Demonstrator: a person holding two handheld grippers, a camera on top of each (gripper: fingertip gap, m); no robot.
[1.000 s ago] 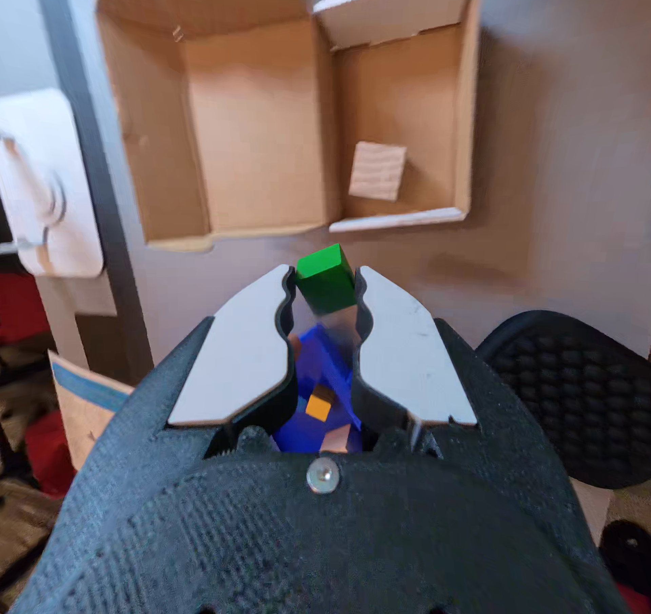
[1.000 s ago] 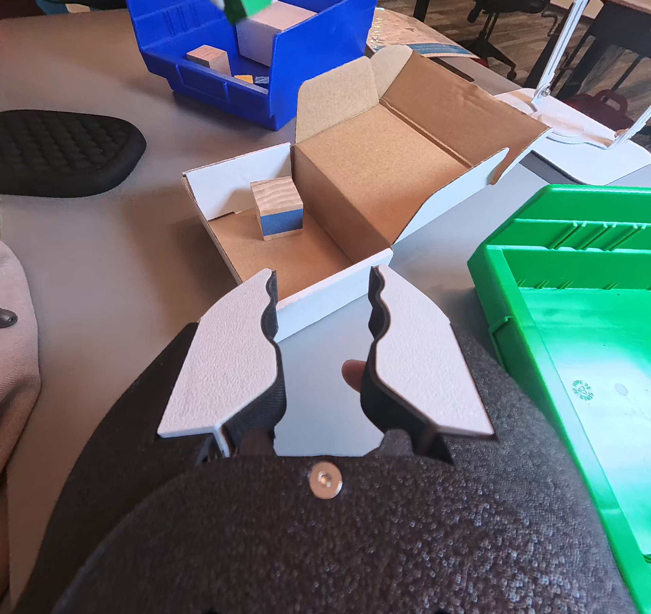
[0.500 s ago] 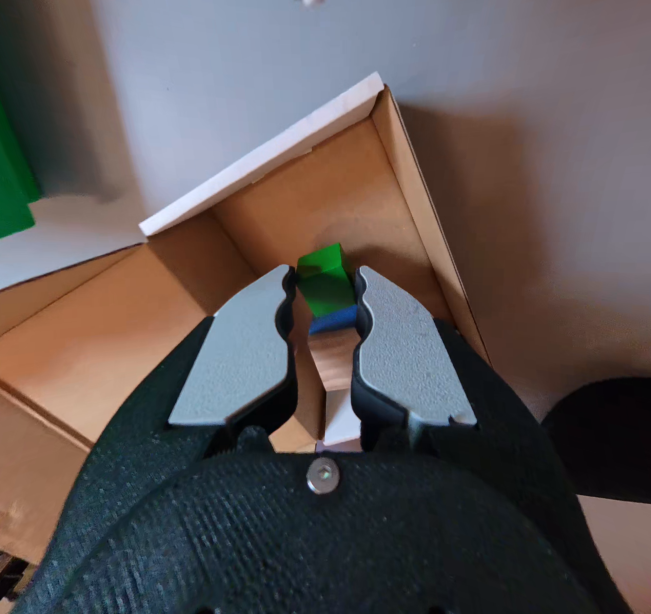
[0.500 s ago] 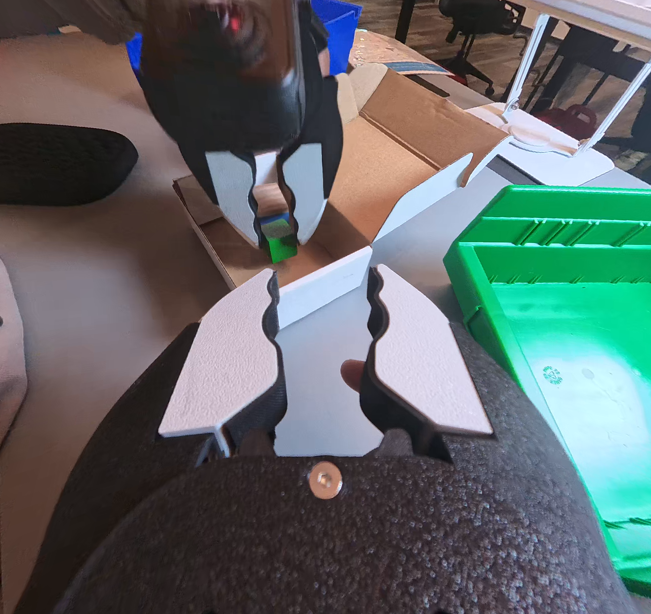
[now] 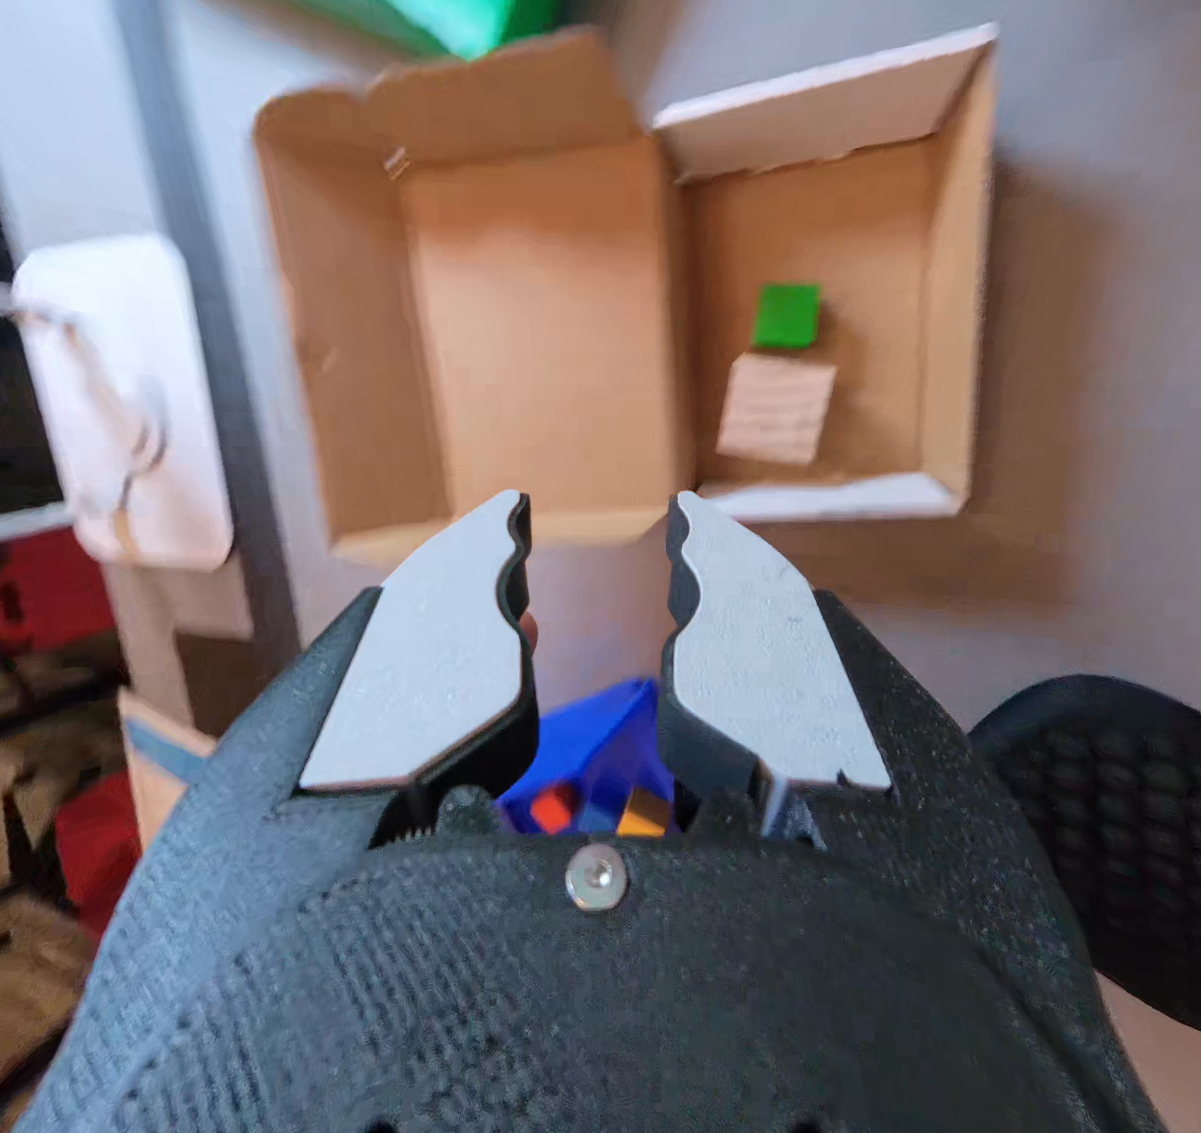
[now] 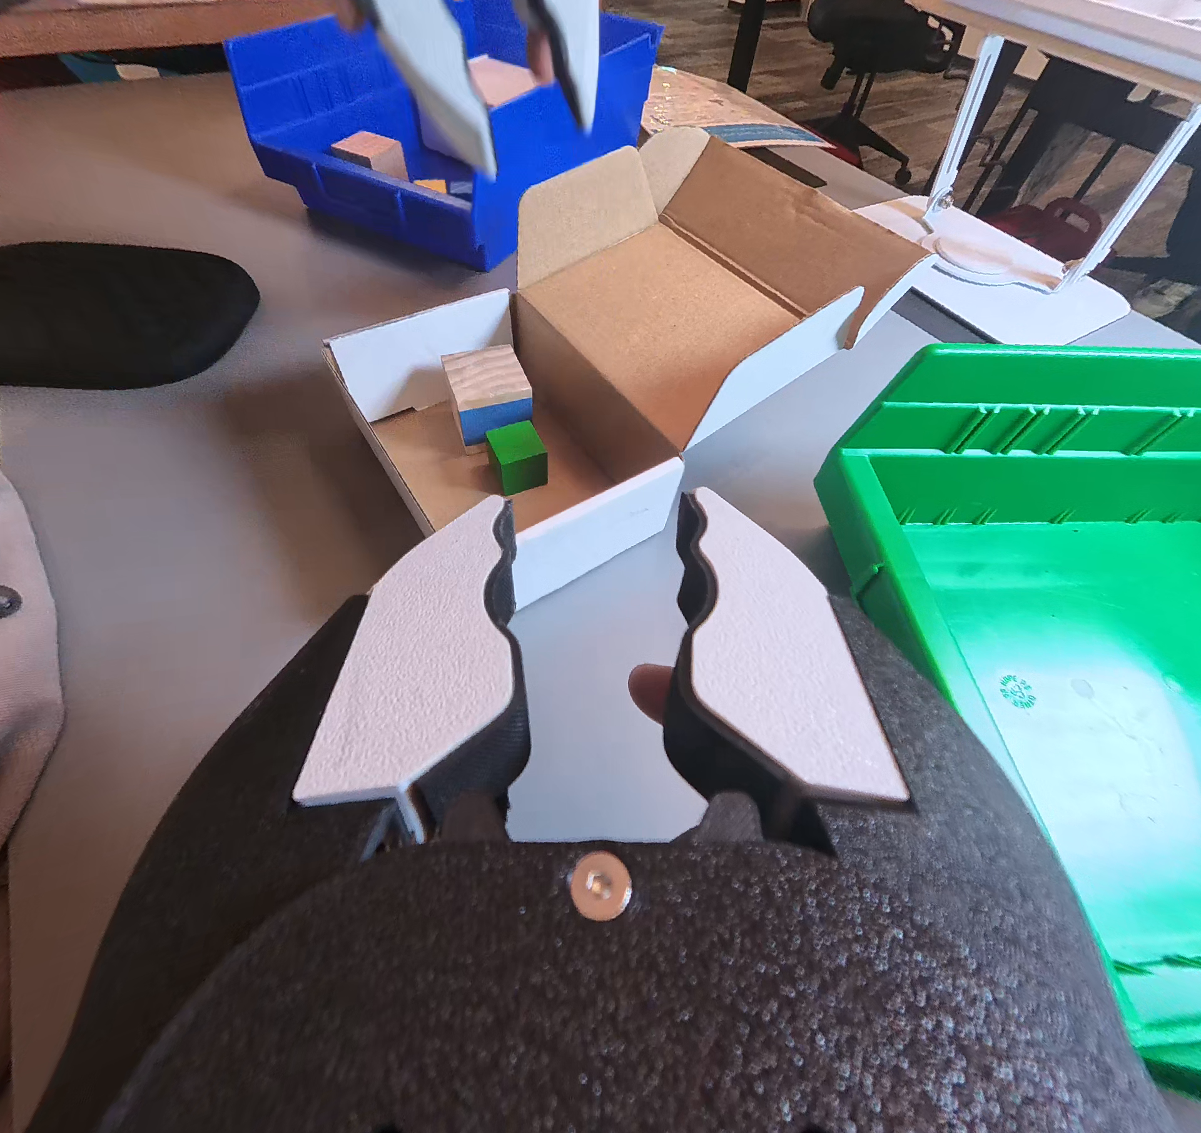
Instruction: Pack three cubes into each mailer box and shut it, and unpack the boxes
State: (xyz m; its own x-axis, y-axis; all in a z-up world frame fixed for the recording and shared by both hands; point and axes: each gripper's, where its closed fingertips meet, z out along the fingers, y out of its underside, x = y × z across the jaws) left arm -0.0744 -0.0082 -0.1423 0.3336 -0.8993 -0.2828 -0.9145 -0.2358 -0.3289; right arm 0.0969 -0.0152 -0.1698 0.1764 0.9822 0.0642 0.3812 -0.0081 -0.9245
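An open cardboard mailer box (image 6: 604, 517) (image 5: 945, 296) lies on the grey table with its lid folded back. Inside it a small green cube (image 6: 518, 457) (image 5: 785, 316) sits next to a larger wooden cube with a blue side (image 6: 487, 387) (image 5: 776, 407). My left gripper (image 5: 596, 517) is open and empty, raised above the table on the blue bin's side of the box; it also shows in the right wrist view (image 6: 520, 120). My right gripper (image 6: 594, 504) is open and empty, just in front of the box's near white wall.
A blue bin (image 6: 364, 192) (image 5: 585, 757) with several cubes stands behind the box. A green bin (image 6: 1014, 582) is at the right. A black mesh pad (image 6: 117, 315) lies at the left. A white stand base (image 6: 1014, 296) is at the back right. There is about 20 cm between the tips of the two grippers. The small green cube (image 5: 785, 316) is about 12 cm from both grippers' fingertips. It is also in sight in the right wrist view (image 6: 518, 444).
My left gripper opened and let go of the green cube inside the box, then lifted up and back toward the blue bin. My right gripper stayed open in place.
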